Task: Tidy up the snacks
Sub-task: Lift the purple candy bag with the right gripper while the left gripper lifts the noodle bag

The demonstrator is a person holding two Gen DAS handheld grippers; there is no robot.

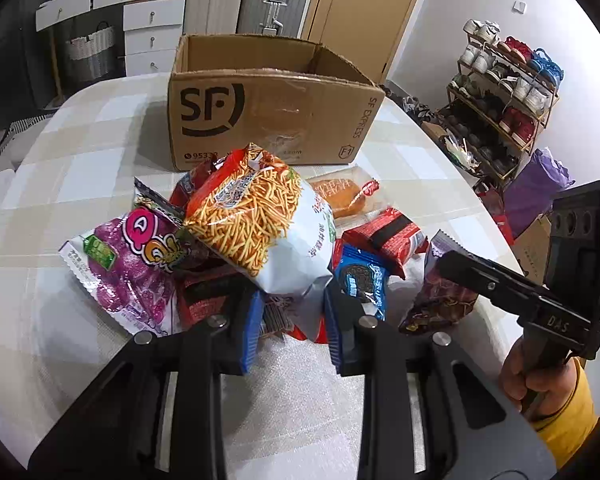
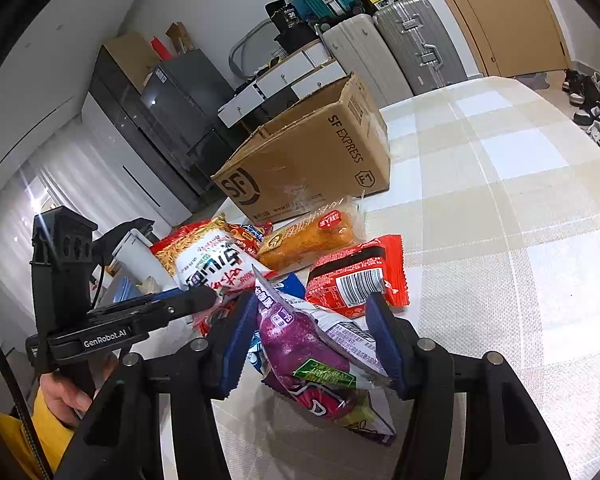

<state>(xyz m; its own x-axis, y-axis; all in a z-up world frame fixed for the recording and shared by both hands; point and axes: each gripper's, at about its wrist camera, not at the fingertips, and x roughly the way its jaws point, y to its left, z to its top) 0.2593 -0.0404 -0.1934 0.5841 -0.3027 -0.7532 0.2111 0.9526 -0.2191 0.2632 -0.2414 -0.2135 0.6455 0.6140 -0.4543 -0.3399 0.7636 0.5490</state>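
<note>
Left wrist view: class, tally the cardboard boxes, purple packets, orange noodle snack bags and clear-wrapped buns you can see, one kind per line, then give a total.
Cardboard boxes: 1
Purple packets: 2
Noodle snack bags: 1
Wrapped buns: 1
Total: 5

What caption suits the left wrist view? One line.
Left gripper pinches a noodle-stick snack bag atop the snack pile, the open SF Express carton waiting behind on the checked tablecloth.
</note>
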